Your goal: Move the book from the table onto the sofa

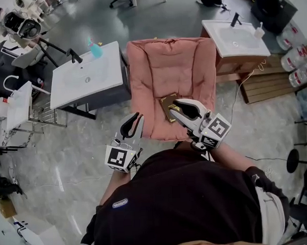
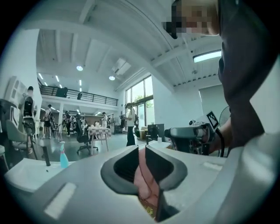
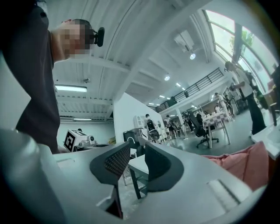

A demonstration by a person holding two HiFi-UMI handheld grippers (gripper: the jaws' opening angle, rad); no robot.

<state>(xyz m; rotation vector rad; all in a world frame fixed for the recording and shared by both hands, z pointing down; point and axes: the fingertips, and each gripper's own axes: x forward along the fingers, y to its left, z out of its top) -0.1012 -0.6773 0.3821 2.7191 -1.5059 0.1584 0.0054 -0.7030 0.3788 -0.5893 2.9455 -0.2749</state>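
Note:
A gold-brown book point(image 1: 168, 106) lies on the front part of the pink sofa cushion point(image 1: 156, 64). In the head view both grippers are held up close to the person's chest, in front of the sofa's near edge. My left gripper point(image 1: 138, 117) is left of the book, its jaws a narrow slit apart with nothing in them; through the slit the left gripper view point(image 2: 142, 151) shows the pink sofa point(image 2: 145, 183). My right gripper point(image 1: 177, 104) hangs over the book's right side, empty, with a clear gap between its pads point(image 3: 138, 151).
A white washbasin table point(image 1: 86, 76) with a blue spray bottle point(image 1: 95, 50) stands left of the sofa, and another basin unit point(image 1: 236, 38) stands at the back right. A wooden pallet point(image 1: 265, 85) and large water bottles point(image 1: 297, 59) sit at the right. Several people stand far off.

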